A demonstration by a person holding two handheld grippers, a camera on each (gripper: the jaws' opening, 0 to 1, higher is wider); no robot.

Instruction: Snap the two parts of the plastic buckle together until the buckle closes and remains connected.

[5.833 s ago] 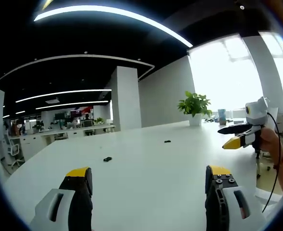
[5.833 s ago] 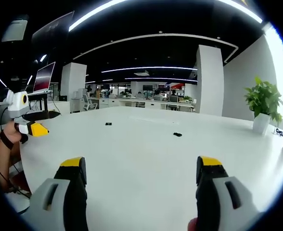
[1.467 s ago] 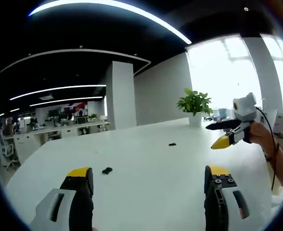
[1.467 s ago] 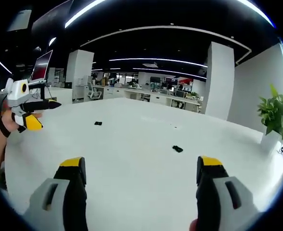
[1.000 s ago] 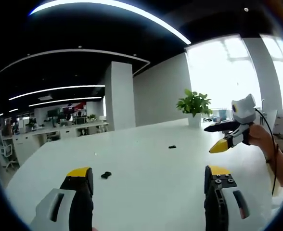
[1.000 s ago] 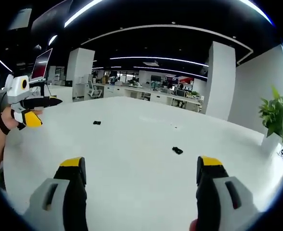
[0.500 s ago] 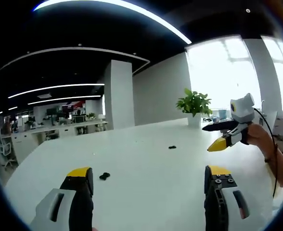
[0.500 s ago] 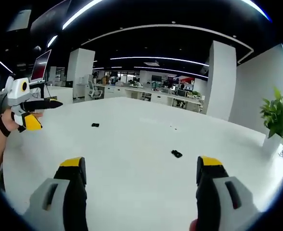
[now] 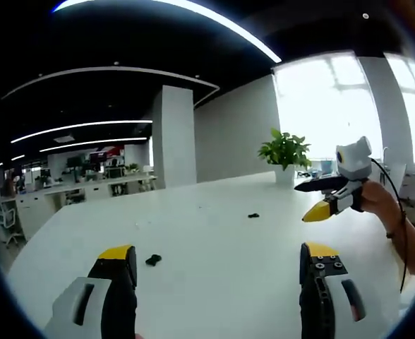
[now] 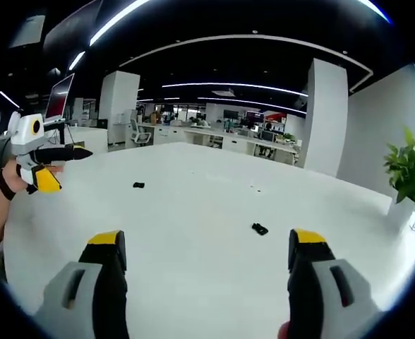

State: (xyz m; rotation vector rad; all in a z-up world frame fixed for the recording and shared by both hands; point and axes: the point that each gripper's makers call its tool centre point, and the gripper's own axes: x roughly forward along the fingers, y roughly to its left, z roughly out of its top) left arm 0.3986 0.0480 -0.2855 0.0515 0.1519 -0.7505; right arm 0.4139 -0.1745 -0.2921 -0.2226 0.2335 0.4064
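While both buckle parts lie loose and well apart on the white table, I judge myself at the approach, before any pick-up.

In the left gripper view, my left gripper hangs above the table with its jaws spread wide and nothing between them. The nearer buckle part lies just ahead of my left jaw; the farther buckle part sits further out toward the potted plant. My right gripper floats at the right, jaws parted and empty. Compared with a second ago, the nearer part has slid lower and closer to my jaw, which I read as my own hand easing forward.

In the right gripper view, my right gripper is likewise spread and empty over the table. One buckle part lies just ahead of my right jaw, the other buckle part further off toward my left gripper, also agape. This near part sits slightly lower than before.

Next, each gripper should drop onto its nearest part and close across its sides.
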